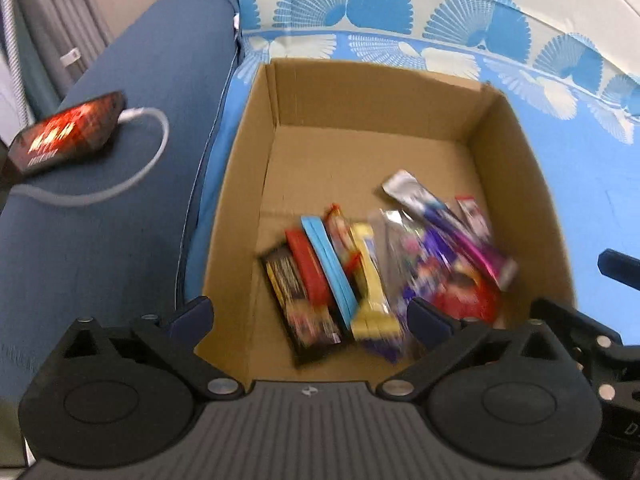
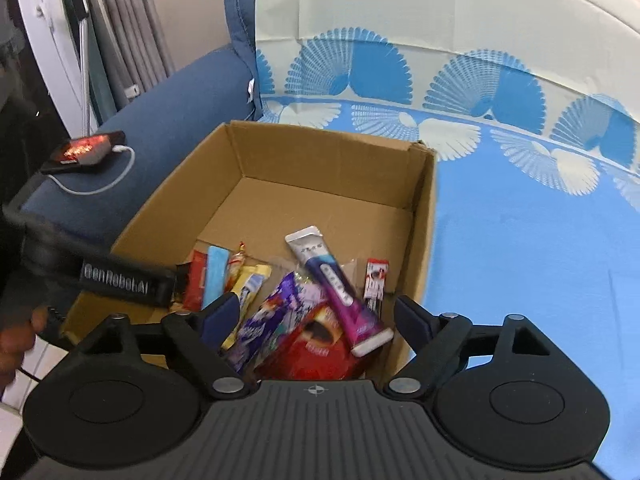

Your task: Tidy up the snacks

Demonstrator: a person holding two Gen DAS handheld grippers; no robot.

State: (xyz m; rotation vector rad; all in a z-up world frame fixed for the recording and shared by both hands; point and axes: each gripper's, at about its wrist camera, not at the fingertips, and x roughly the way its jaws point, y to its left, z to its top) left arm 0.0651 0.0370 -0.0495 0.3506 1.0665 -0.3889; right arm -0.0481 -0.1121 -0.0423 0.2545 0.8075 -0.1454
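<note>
An open cardboard box sits on a blue fan-patterned sheet, with several snacks at its near end. A black bar, a red bar, a light blue bar and a yellow bar lie side by side. Right of them are purple packets, a red pouch, a long silver-to-pink packet and a small red-and-white packet. My left gripper hangs open above the bars, holding nothing. My right gripper is open over the red pouch, its pads touching nothing.
A phone with a glowing red screen and a white cable lies on the dark blue cushion left of the box. The patterned sheet spreads to the right. The far half of the box floor is bare. A hand shows at the left edge.
</note>
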